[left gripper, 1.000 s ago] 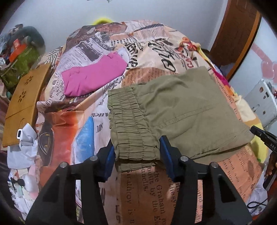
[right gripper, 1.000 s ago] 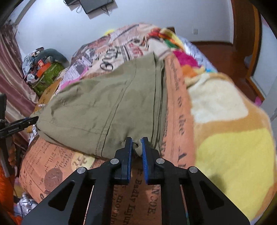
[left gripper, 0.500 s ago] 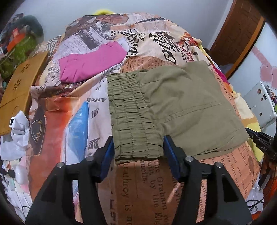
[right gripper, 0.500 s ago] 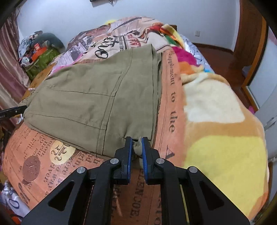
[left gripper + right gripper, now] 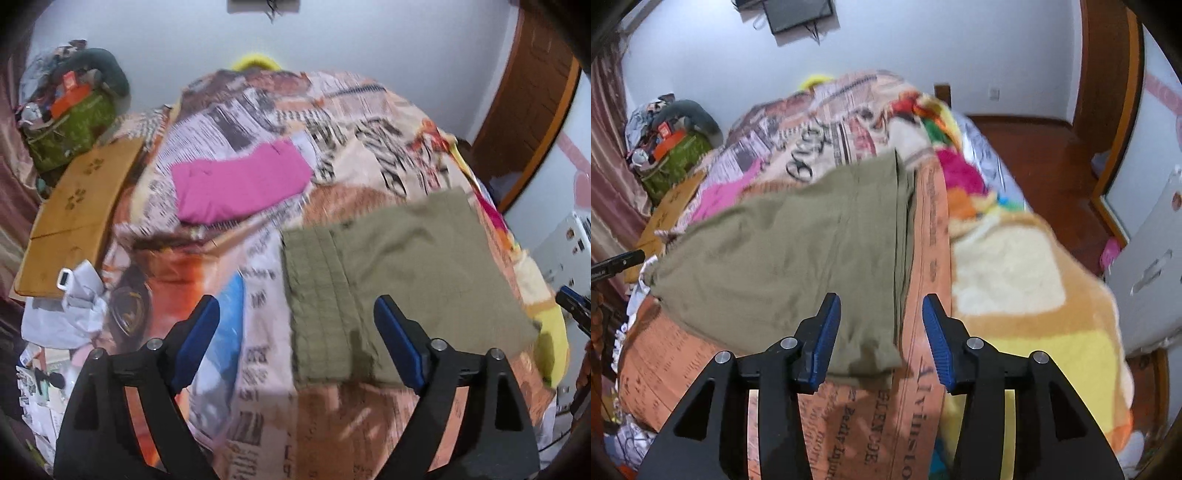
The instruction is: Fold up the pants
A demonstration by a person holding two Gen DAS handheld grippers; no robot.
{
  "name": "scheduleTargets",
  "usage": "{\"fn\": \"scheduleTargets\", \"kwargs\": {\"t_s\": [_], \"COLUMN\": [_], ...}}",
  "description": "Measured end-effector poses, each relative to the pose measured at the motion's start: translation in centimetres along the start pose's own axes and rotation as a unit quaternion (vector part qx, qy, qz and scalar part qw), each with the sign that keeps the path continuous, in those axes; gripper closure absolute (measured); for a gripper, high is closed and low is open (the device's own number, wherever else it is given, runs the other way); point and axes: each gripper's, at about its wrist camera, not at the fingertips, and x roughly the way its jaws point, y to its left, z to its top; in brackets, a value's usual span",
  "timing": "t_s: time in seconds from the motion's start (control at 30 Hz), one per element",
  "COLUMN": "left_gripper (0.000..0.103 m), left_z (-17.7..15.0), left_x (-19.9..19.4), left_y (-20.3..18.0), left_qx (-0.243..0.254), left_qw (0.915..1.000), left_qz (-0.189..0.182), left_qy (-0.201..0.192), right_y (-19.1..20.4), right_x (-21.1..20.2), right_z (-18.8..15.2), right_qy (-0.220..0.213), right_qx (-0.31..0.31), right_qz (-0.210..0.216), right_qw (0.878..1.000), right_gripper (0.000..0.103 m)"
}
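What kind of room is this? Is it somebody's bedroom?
Most likely a bedroom. A bed with a newspaper-print blanket fills most of the view, folded olive pants and a pink garment lie on it, and a wooden door stands beside it.
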Motion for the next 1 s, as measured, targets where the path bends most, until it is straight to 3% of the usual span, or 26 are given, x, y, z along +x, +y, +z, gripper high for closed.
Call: {"fn": "scheduleTargets", "kwargs": {"t_s": [0.13,0.3,0.47,0.73,1.0], "left_gripper": [0.012,0.007,0.007,0.007,0.007], "left_z": [2.1,4.4,6.1,8.0,7.7], "left_x": [-0.3,0.5,2.8,7.9,13.1], "left_y": [0.8,1.0,1.2,1.1,0.6], "left_qx": [-0.009,-0.007,-0.016,-0.007,-0.001], "left_qw": [0.9997,0.9992,0.9997,0.9994,0.9970], "left_qz": [0.015,0.023,0.012,0.025,0.018], "left_qy": [-0.018,-0.032,-0.016,0.022,0.076], "right_y": [0.5,1.1,1.1,0.3,-1.9], "right_x": [-0.6,-0.4,0.9,5.1,11.4], "right_z": [2.1,4.9,7.4,10.0,12.4], "right_qy": [-0.032,-0.066,-0.080,-0.062,-0.032], "right_qx": [-0.015,-0.027,-0.027,-0.037,-0.018], "right_qz": [0.000,0.005,0.012,0.016,0.015], "right_qw": [0.999,0.997,0.996,0.997,0.999], "right_gripper": [0.049,0.046,0.044,0.040,0.040]}}
